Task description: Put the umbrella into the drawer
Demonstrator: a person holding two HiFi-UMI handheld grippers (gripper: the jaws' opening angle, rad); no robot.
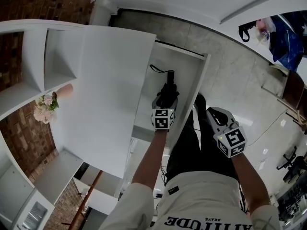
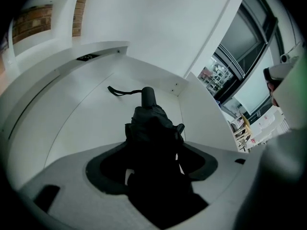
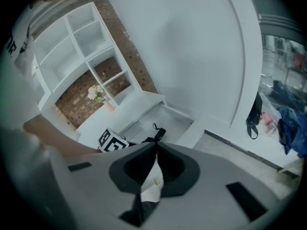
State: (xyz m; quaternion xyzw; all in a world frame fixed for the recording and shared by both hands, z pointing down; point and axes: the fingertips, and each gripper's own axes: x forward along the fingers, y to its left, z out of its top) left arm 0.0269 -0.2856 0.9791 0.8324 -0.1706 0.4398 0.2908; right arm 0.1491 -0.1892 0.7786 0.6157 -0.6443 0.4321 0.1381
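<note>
A folded black umbrella (image 1: 167,91) lies inside the open white drawer (image 1: 203,78), with its handle and wrist strap pointing toward the drawer's far end. My left gripper (image 1: 165,100) reaches down into the drawer over the umbrella's near end. In the left gripper view the umbrella (image 2: 151,123) lies between the jaws of my left gripper (image 2: 153,153); slivers of white show beside it, so the pads stand off it and the gripper is open. The right gripper (image 1: 214,113) hovers outside the drawer's right wall, shut and empty. In its own view the right gripper's (image 3: 156,146) tips meet, and the umbrella (image 3: 156,133) shows just beyond them.
A white cabinet top (image 1: 105,90) spans the left of the drawer. White shelf cubbies (image 1: 53,56) and a pink vase of flowers (image 1: 48,105) stand against a brick wall. My legs in black trousers (image 1: 189,143) stand by the drawer's front. Bags (image 1: 283,37) lie on the grey floor at far right.
</note>
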